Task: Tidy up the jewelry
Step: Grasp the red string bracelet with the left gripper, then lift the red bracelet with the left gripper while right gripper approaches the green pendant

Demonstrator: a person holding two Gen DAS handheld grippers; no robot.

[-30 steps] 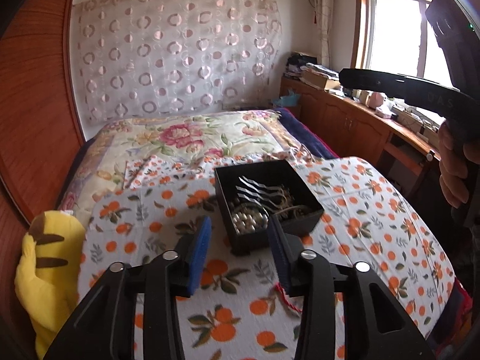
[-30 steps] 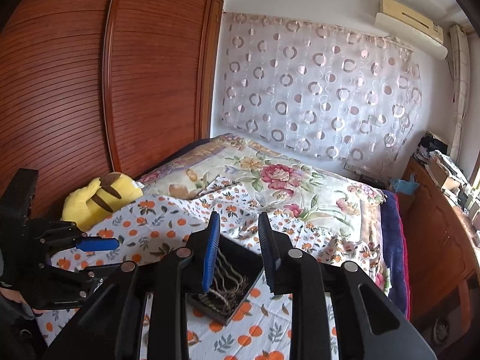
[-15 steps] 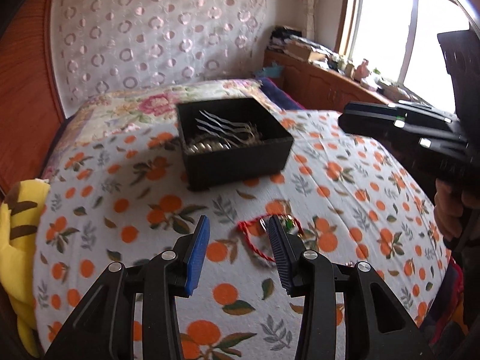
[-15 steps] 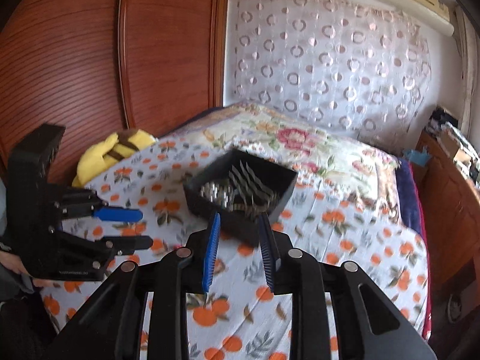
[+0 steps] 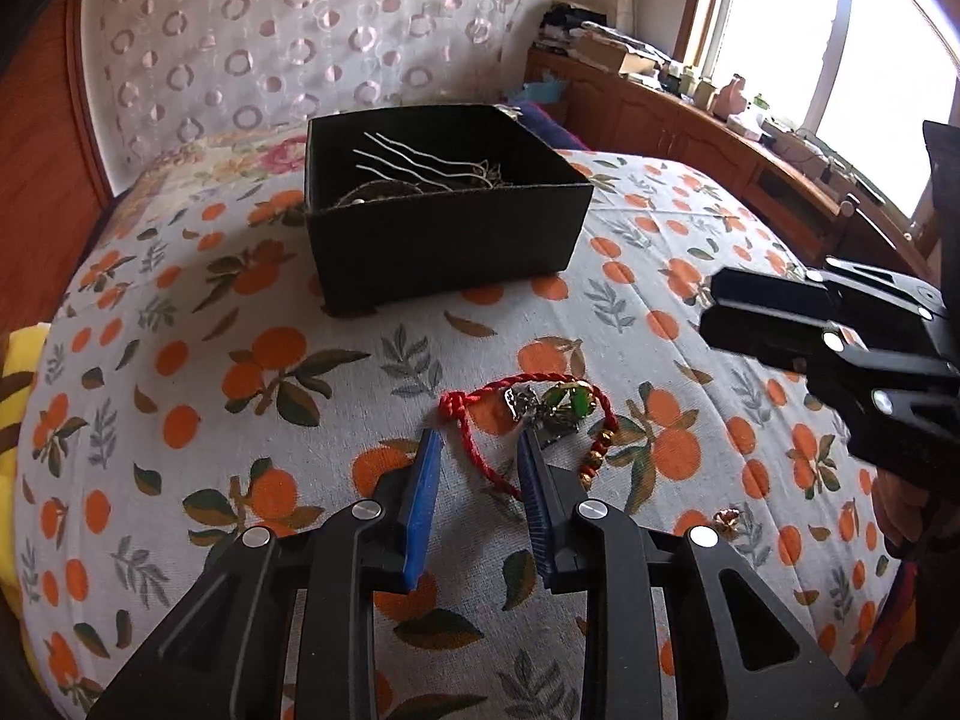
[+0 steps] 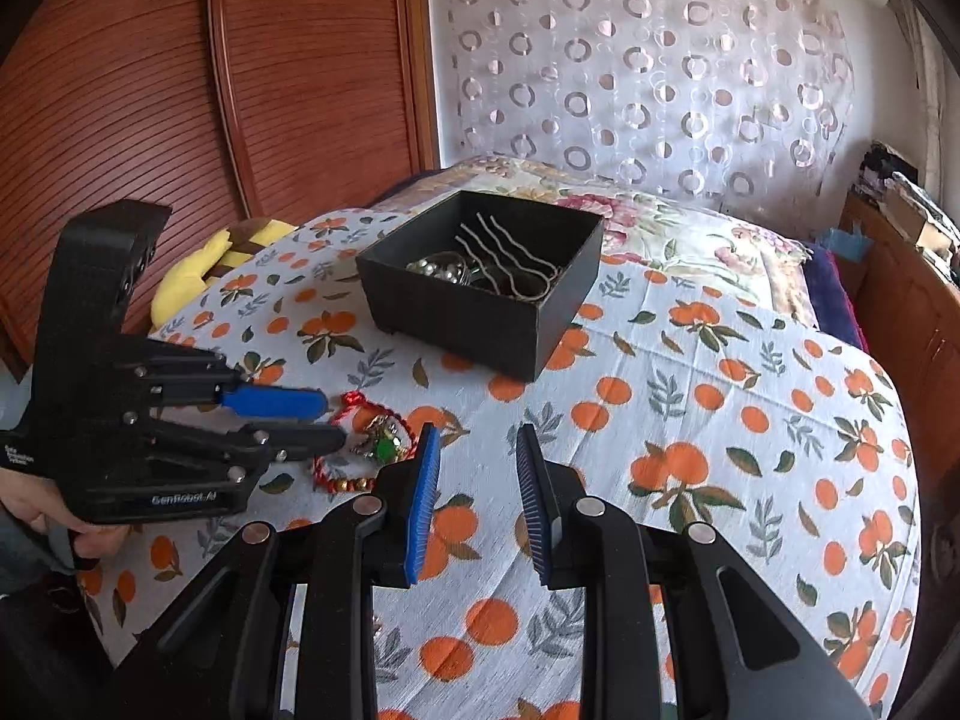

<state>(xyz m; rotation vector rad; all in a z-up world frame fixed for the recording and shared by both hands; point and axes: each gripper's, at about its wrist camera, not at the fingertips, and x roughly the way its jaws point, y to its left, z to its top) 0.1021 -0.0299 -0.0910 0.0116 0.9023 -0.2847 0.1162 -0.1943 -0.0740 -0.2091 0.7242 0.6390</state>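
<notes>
Left wrist view: left gripper (image 5: pixel 477 444), jaws just been narrowing, straddles red cord bracelet (image 5: pixel 480 462) on orange-print bedspread (image 5: pixel 240 420); pads seemingly not pressing it yet. Black box (image 5: pixel 444 240) of hairpins sits beyond. Right wrist view: right gripper (image 6: pixel 477 441) half-closed, nothing between; bracelet (image 6: pixel 336 474) just left of it, box (image 6: pixel 480 312) farther back.

Daylight is pouring in through the window (image 5: pixel 840 48), which is blowing out to white glare. The bedspread (image 5: pixel 240 396) is sitting evenly lit, and the black box (image 5: pixel 444 240) is casting a soft shadow beside it. Fisheye distortion is bending the wardrobe (image 6: pixel 180 90) and darkening the corners. Focus is holding sharp throughout.
</notes>
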